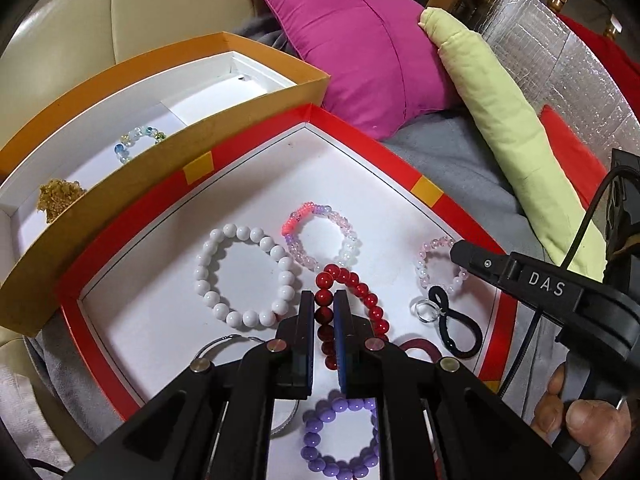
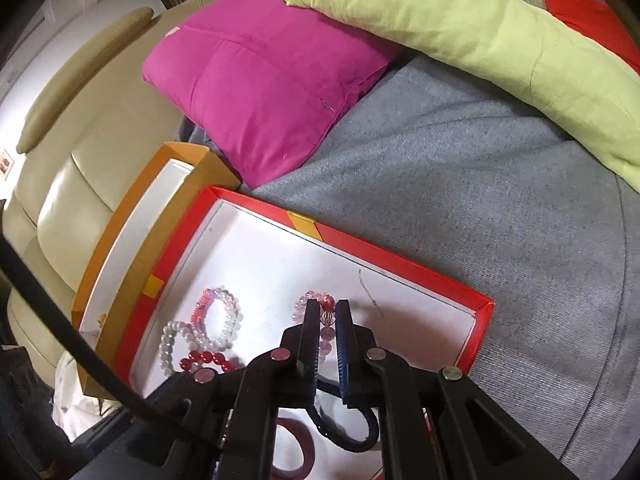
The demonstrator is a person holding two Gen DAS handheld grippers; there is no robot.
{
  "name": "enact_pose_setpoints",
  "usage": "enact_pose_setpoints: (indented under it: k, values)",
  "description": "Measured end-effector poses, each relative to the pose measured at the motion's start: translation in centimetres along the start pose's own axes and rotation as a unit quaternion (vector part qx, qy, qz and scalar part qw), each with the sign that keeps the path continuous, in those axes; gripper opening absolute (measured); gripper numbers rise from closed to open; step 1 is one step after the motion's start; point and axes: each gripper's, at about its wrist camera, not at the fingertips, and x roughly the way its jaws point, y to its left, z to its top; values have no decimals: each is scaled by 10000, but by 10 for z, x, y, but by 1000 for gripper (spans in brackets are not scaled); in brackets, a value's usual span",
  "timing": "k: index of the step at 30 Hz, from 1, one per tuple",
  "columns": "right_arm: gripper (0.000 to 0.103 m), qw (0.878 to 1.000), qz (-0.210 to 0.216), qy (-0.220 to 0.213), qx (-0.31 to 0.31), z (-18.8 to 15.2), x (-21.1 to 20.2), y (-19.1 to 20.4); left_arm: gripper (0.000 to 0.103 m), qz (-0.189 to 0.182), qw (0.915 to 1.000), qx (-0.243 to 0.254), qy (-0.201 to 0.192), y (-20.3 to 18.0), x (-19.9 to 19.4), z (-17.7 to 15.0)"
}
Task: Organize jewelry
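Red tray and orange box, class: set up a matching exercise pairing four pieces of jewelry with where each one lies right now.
Column one:
1. red bead bracelet
2. pale pink bead bracelet
3. blue and clear bead bracelet
4. white bead bracelet

Column two:
A. in the orange box
B. between the left gripper's jaws
C. lying free in the red tray, left of the red beads
D. between the right gripper's jaws

Pairs: 1-B, 2-D, 3-A, 4-C
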Motion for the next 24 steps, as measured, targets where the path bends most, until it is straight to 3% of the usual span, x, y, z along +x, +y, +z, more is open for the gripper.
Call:
enact_pose_setpoints:
  k: [14,20,21,22,24]
  values:
    - [9,9997,-195,116,-82,5,2,1,10,64,9999,-72,48,4,2,1]
    - [10,9996,-246,100,-105,6,1,4,10,260,9996,-96,-18,6,2,2]
    - [12,9995,-267,80,-116,7,-1,4,10,302,9994,-122,-68,7,0,2]
    - [22,9995,-300,72,-114,7,-2,4,12,324,9993,-145,-142,8,-3,3]
    - [36,9994,-322,-10,-107,7,-9,3,25,311,9991,-157,-233,8,-7,2]
